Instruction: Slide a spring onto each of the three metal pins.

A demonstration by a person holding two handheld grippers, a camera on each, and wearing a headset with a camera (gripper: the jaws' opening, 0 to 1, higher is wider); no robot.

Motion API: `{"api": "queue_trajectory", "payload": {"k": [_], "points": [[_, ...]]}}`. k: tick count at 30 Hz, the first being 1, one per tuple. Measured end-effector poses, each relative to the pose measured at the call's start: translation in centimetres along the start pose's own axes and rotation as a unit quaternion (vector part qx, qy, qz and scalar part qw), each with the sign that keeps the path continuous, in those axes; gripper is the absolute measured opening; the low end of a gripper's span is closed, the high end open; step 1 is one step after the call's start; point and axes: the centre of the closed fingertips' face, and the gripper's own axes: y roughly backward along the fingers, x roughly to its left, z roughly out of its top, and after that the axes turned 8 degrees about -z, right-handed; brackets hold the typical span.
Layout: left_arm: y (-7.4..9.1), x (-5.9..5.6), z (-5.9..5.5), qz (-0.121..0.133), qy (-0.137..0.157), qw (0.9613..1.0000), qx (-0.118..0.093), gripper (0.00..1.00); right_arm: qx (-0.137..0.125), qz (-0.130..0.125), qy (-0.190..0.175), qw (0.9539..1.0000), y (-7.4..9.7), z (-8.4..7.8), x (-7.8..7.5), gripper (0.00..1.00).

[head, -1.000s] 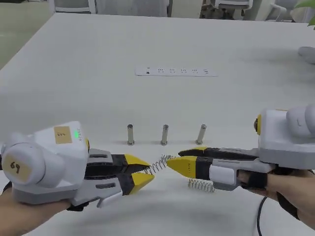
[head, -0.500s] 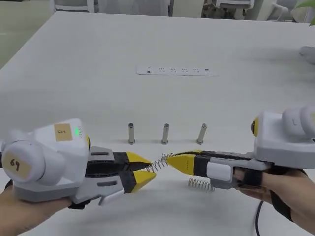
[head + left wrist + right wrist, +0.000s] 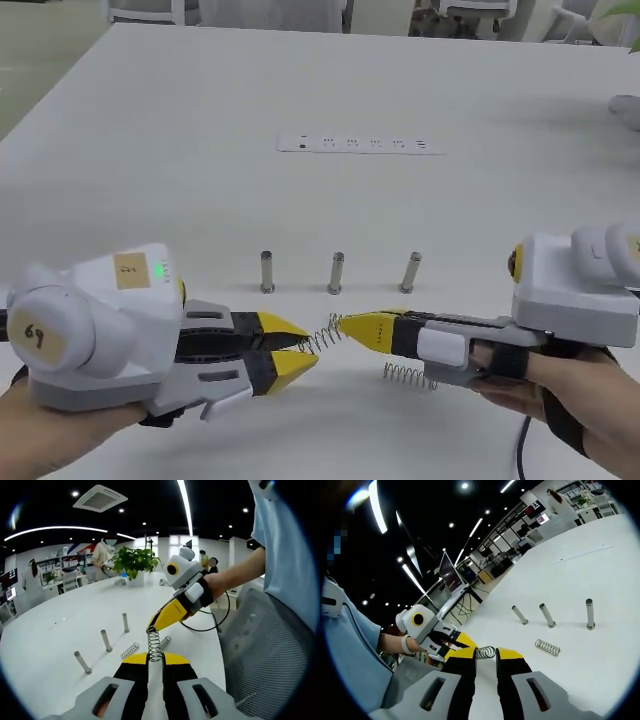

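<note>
Near the table (image 3: 180, 160) edge, head view: left gripper (image 3: 308, 348) and right gripper (image 3: 343, 324) share one spring (image 3: 322, 334); keeping it straight should ease threading the bare pins (image 3: 337, 273) farther off. Left gripper view: jaws shut on bright, open coils. Right gripper view: jaws narrowly parted, seemingly pinching its end.

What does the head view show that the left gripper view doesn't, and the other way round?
The head view brings in the power strip and the white body of the left gripper. The left gripper view brings in a potted plant, ceiling lights, a mesh chair and a second loose spring near the pins. Shared: the three pins, the right gripper, the spring held between both grippers, and a loose spring on the table.
</note>
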Motion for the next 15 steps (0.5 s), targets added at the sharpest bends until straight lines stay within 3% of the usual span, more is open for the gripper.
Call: {"api": "queue_trajectory", "payload": {"k": [15], "points": [[-0.1, 0.05, -0.22, -0.001, -0.001, 1.0, 0.005, 0.02, 0.005, 0.001, 0.005, 1.0, -0.06, -0.05, 0.1, 0.11]]}}
